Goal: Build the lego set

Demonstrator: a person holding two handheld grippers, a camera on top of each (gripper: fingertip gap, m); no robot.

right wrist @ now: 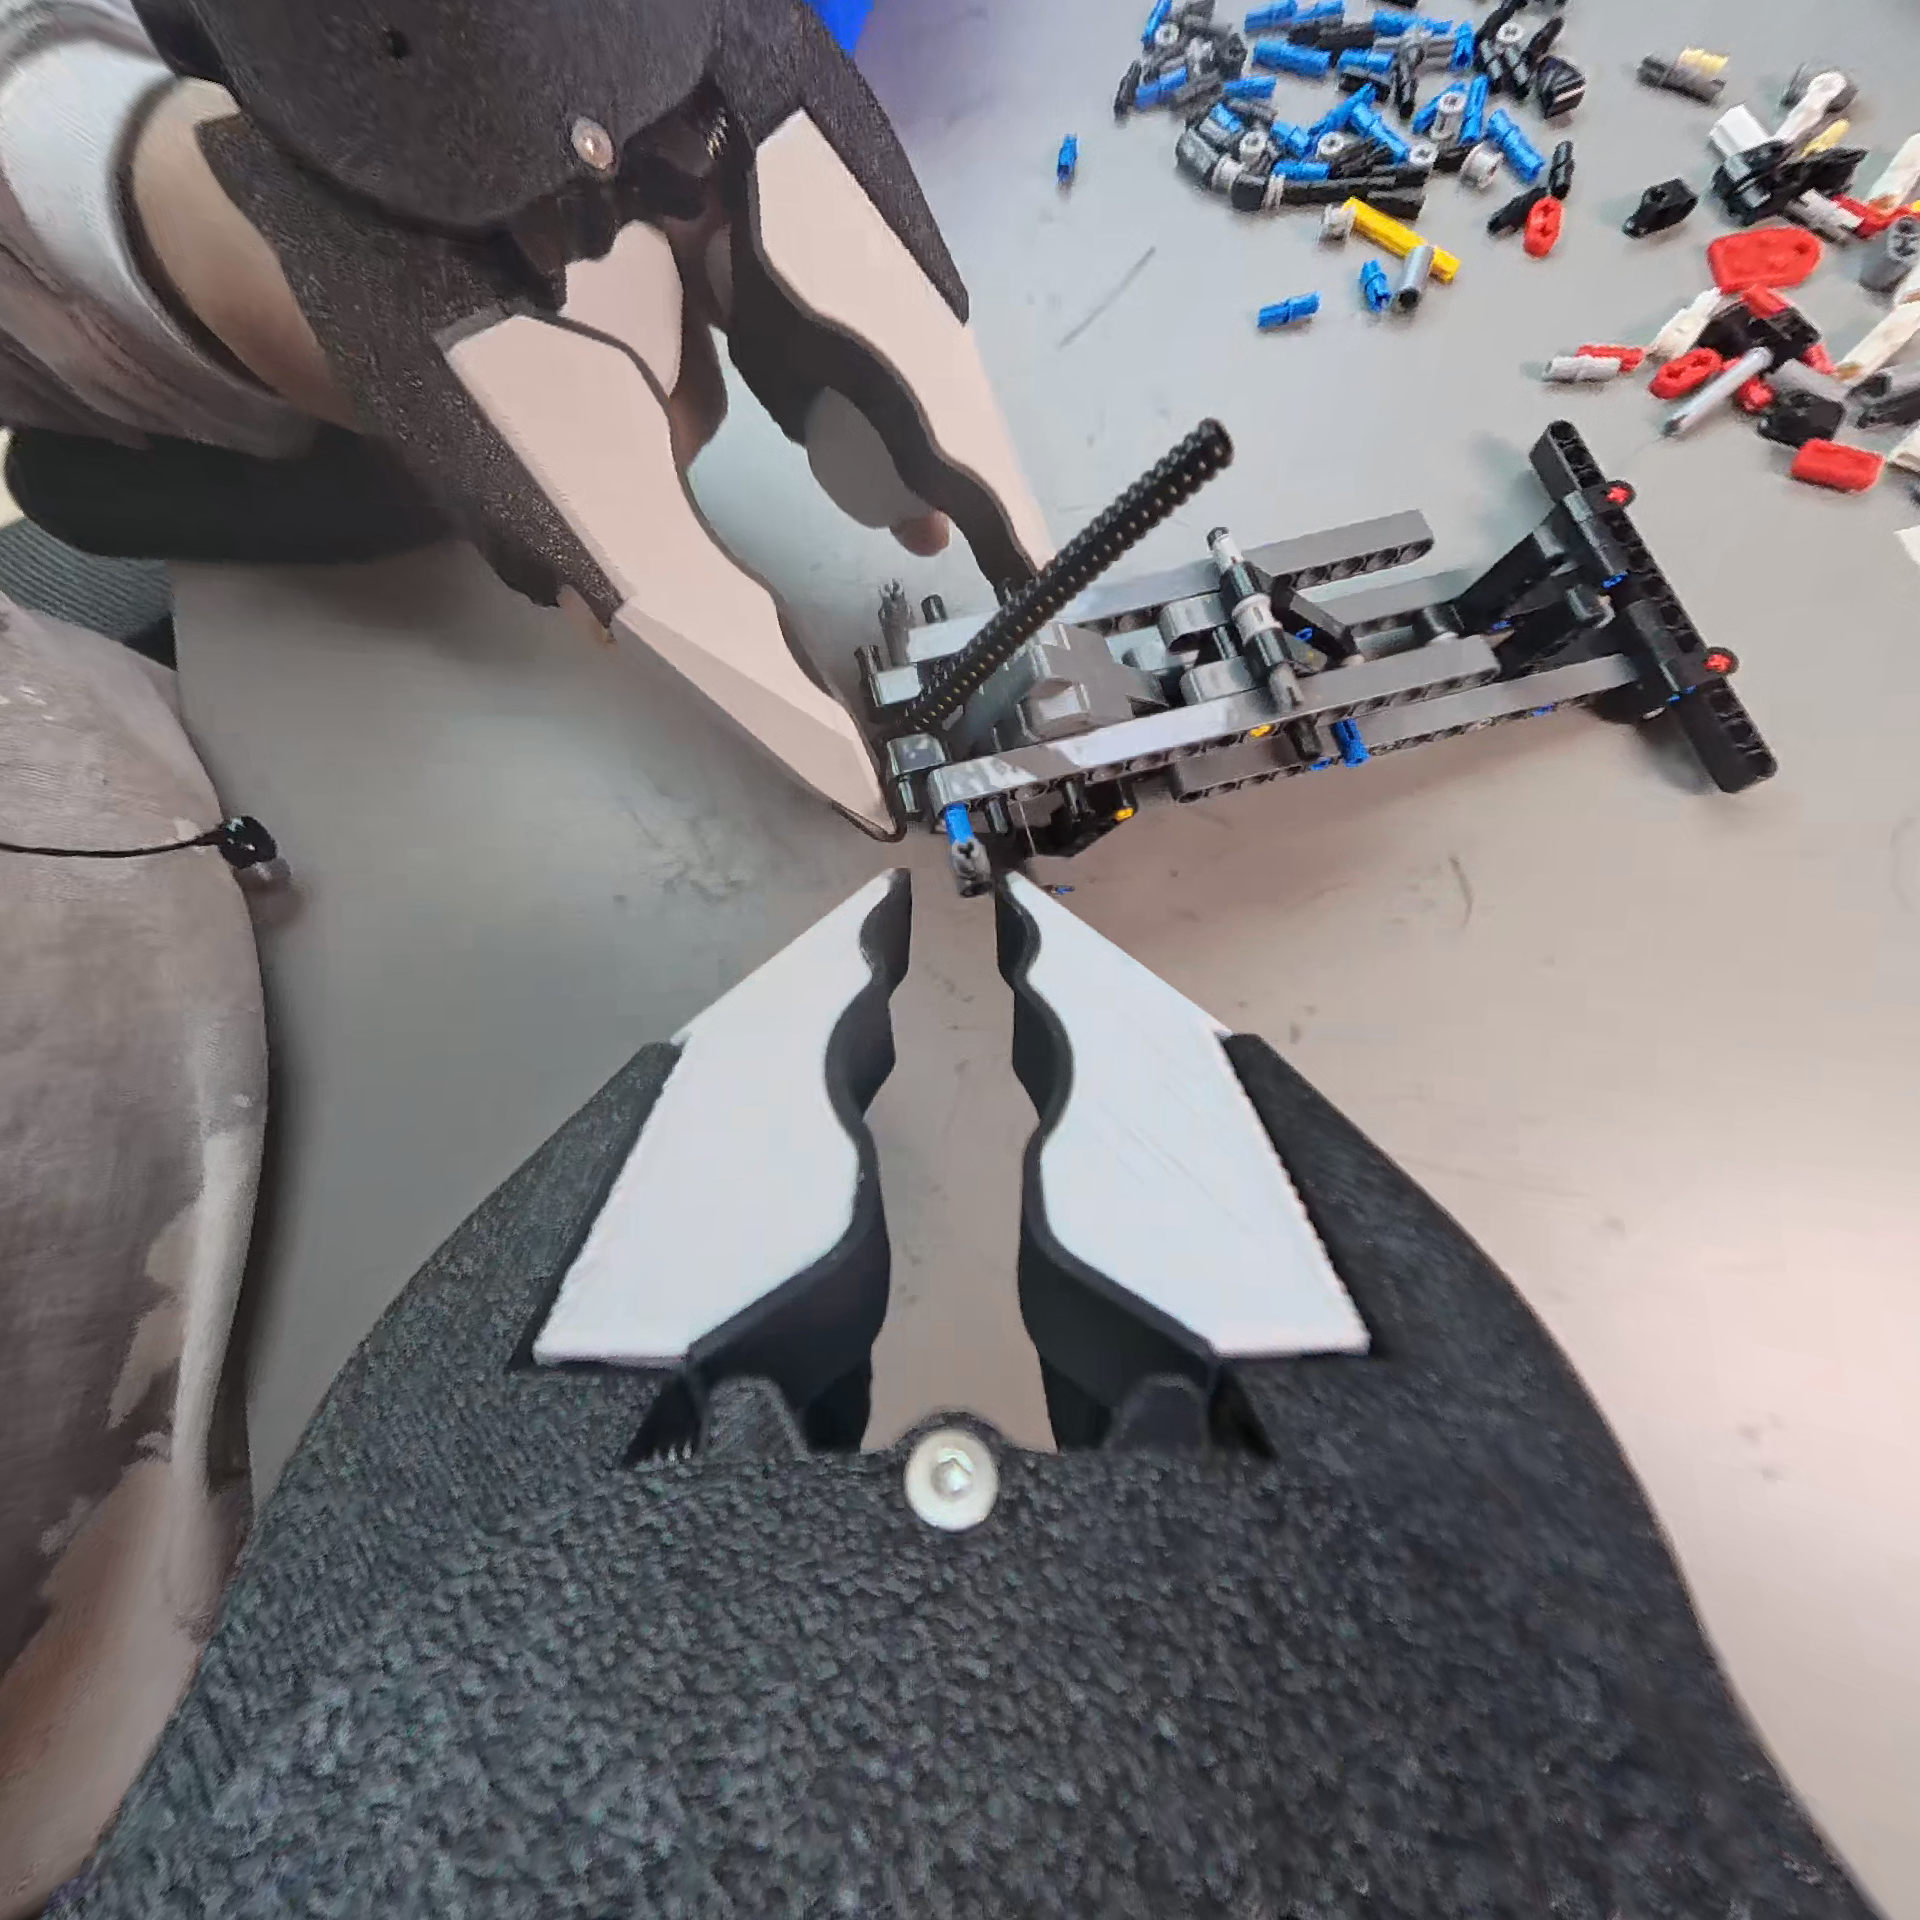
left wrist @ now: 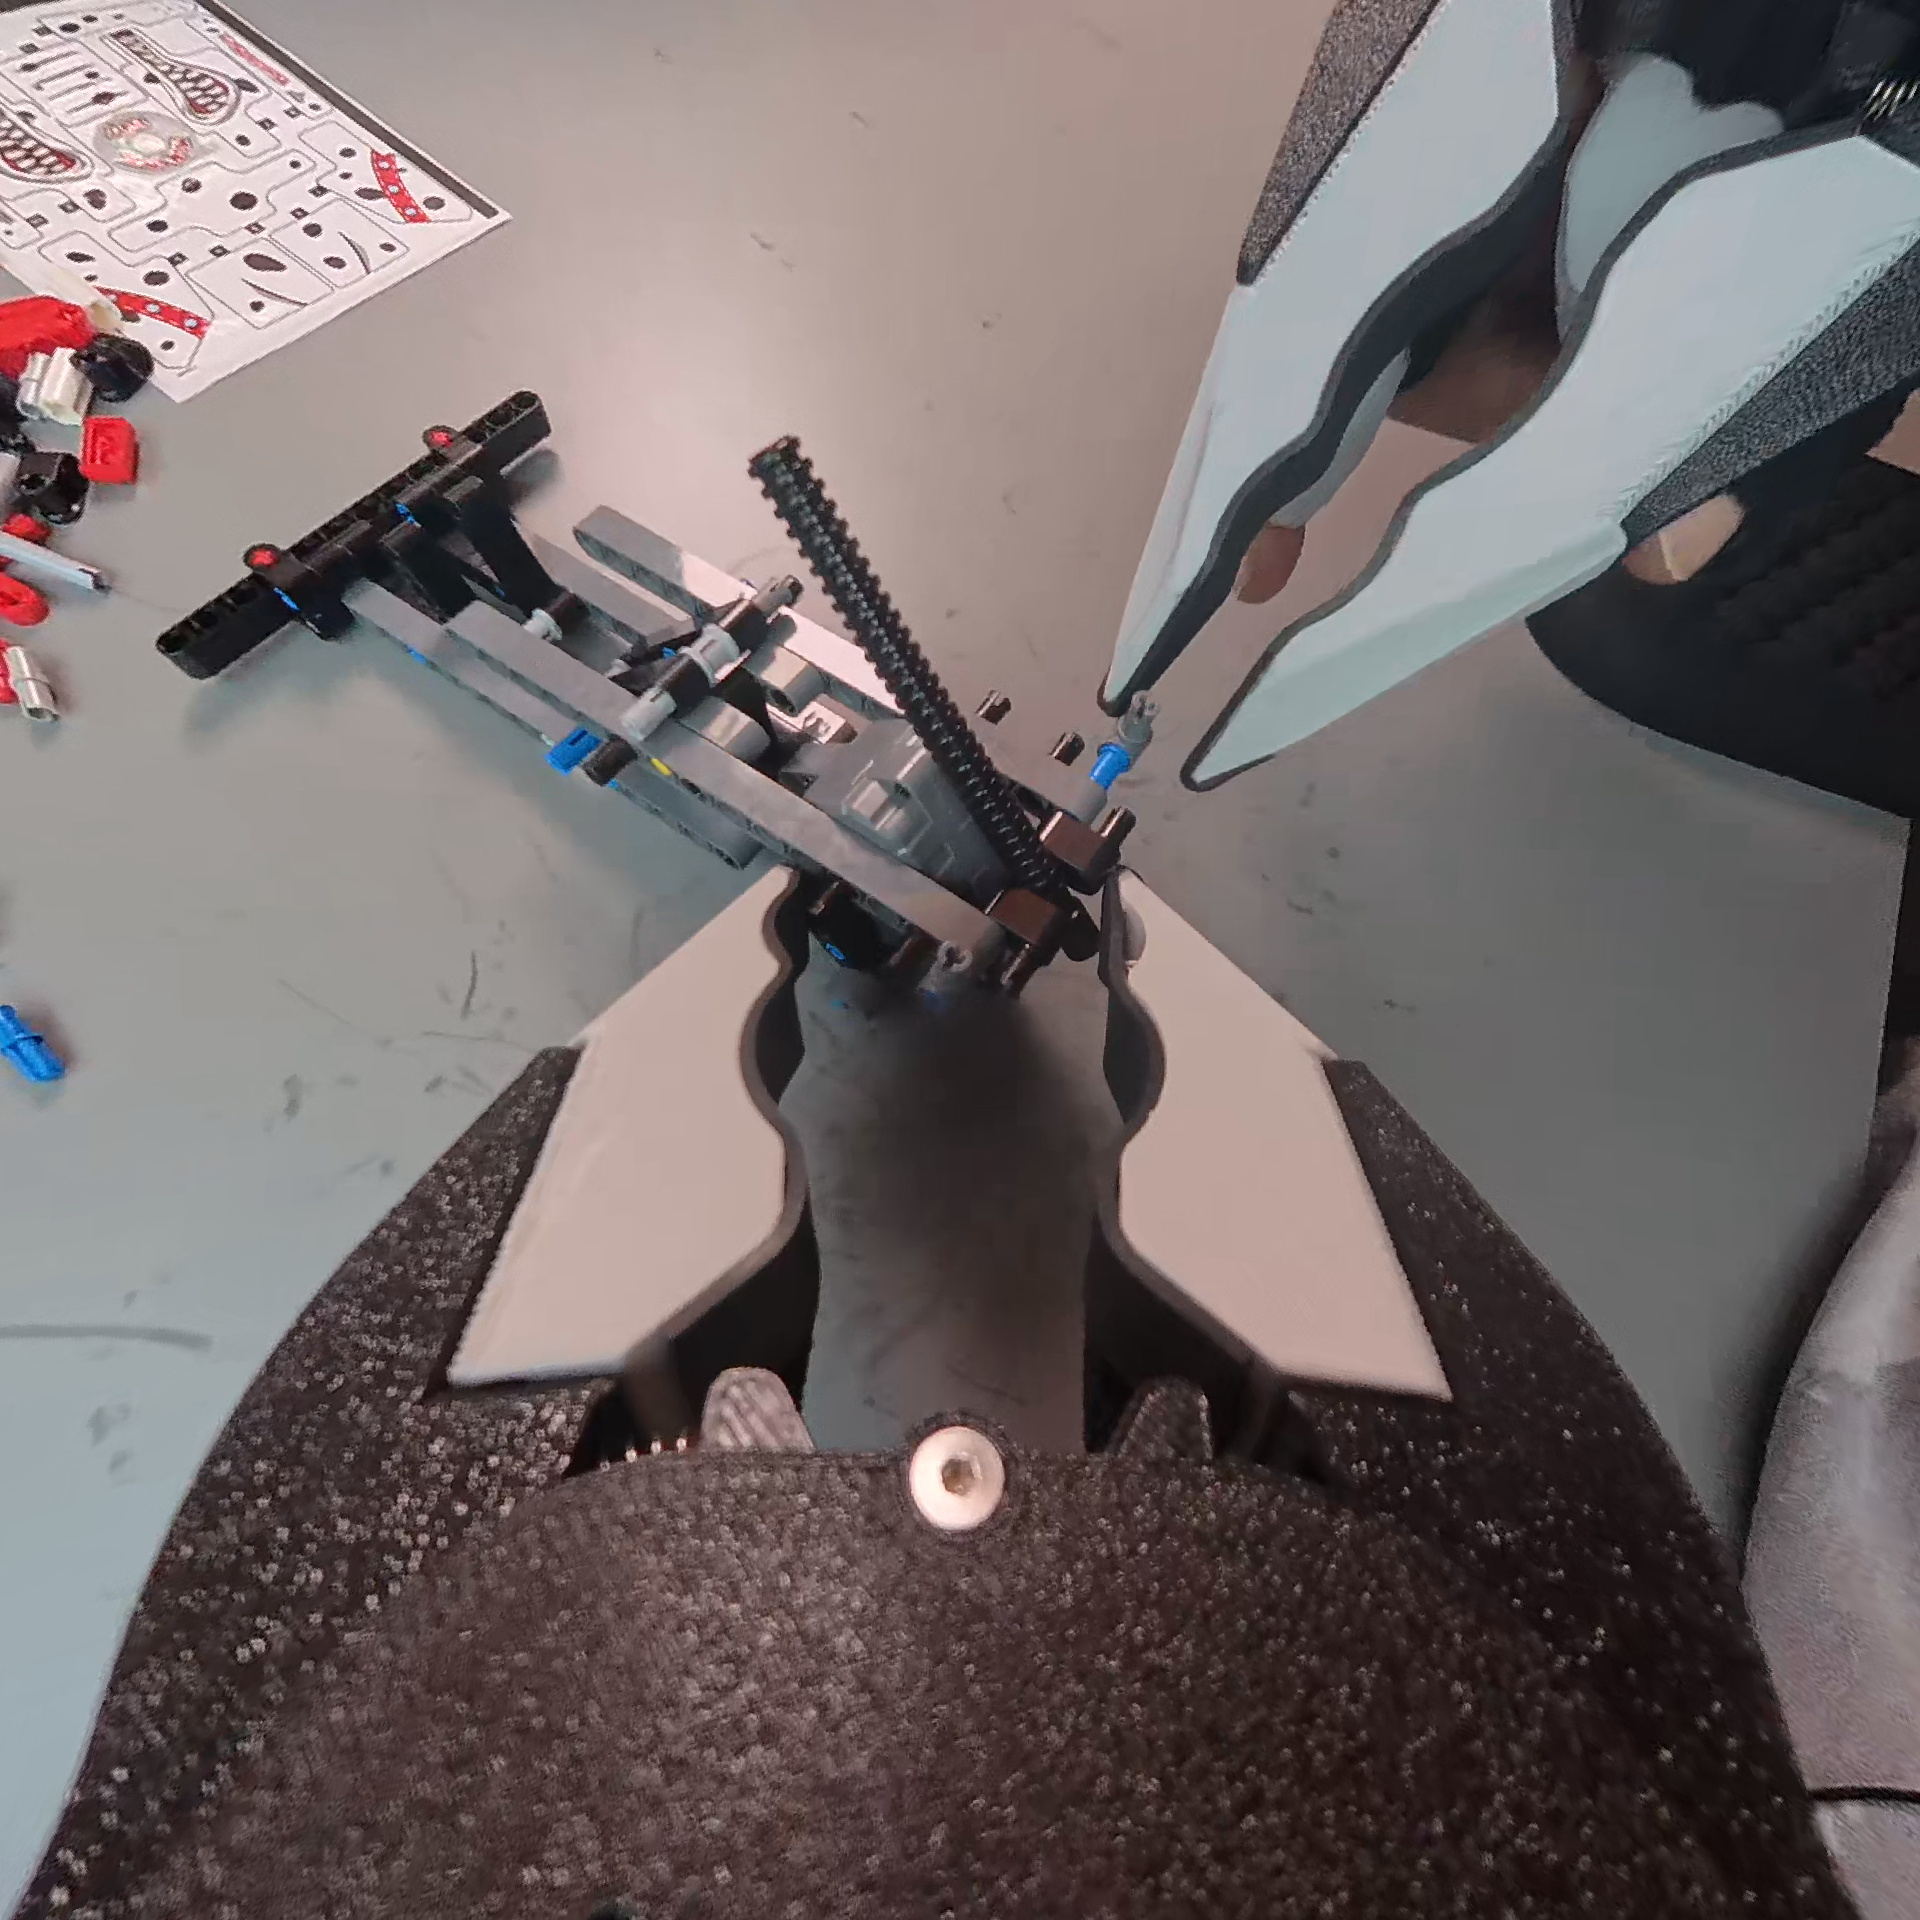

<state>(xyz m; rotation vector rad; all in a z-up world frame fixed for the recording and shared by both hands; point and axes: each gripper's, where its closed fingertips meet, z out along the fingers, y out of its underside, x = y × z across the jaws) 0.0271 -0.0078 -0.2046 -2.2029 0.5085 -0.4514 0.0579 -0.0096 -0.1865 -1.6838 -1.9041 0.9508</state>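
left wrist view: left tongs clamp near end of 1 chassis assy on the bench. assy long axis runs away from tongs toward upper left, ending in 1 black cross beam. 1 black ribbed rod slants up from the held end. 1 sticker sheet far left.

right wrist view: right tongs narrow, w/ a small gap, nothing gripped. 1 small grey/blue pin protrudes from assy corner, directly ahead, just beyond the tips. right tongs are nearer to it. judgement: next move = close on or press pin. loose parts pile upper right, well apart.
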